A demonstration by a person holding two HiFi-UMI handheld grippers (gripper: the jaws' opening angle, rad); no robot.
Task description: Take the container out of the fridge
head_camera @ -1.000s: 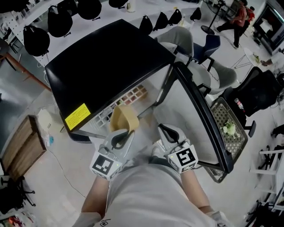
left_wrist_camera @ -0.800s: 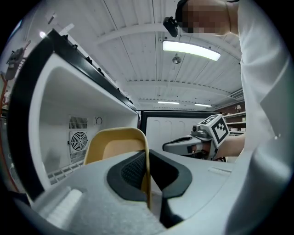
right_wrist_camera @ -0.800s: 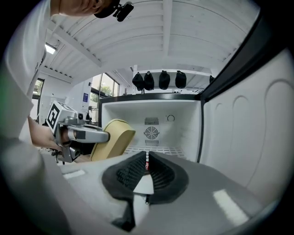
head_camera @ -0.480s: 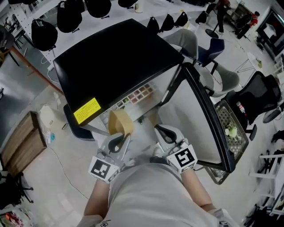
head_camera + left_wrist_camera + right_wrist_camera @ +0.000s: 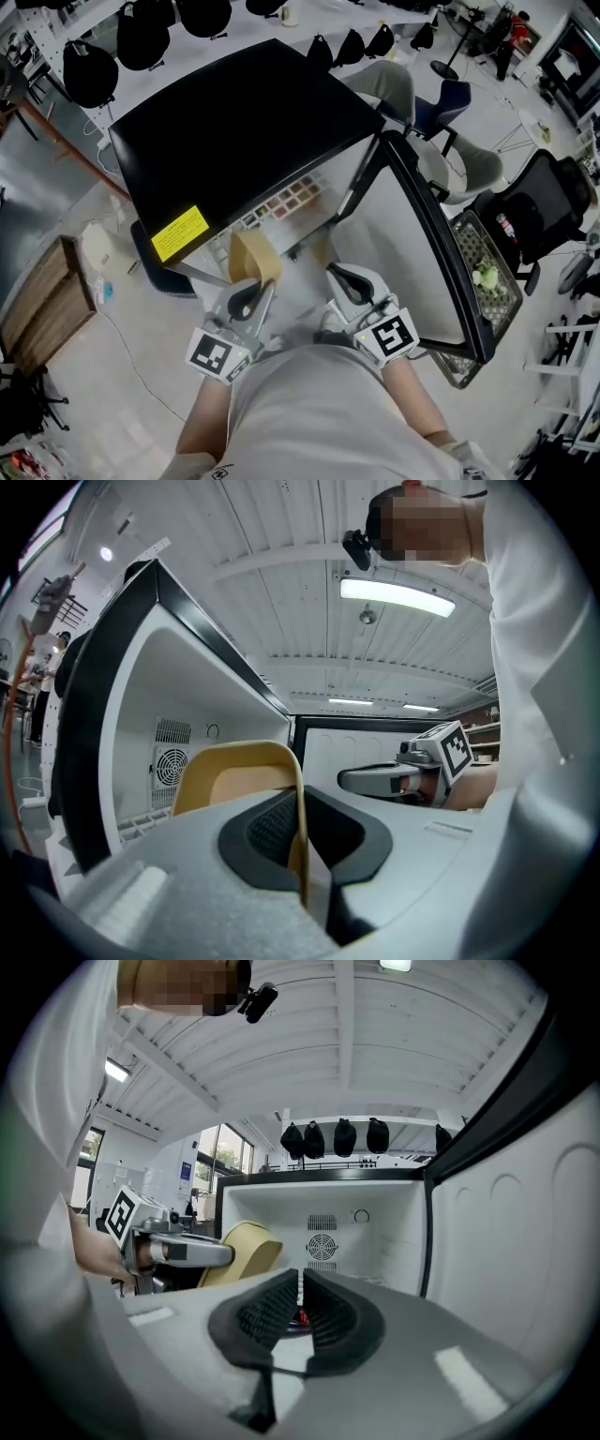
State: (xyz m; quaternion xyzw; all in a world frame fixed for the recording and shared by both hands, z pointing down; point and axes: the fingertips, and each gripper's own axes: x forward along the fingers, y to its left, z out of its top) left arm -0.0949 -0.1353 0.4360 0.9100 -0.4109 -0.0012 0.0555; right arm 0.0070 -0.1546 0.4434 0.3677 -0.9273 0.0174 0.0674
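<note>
Tan thin-walled container (image 5: pixel 255 258): just in front of the open mouth of the black, white-lined fridge (image 5: pixel 234 131)
Left hand-held gripper (image 5: pixel 302 829): clamped edge-on on the container's wall
Right hand-held gripper (image 5: pixel 300 1299): jaws almost together, nothing between them, beside the left one

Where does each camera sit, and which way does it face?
Head view: on the person's head, facing down at the fridge, container, left gripper, right gripper, forearms.
Left gripper view: on that gripper, facing the fridge; jaws shut on container; right gripper shows.
Right gripper view: facing the fridge; jaws shut, empty; left gripper shows.
Shared: the container.
</note>
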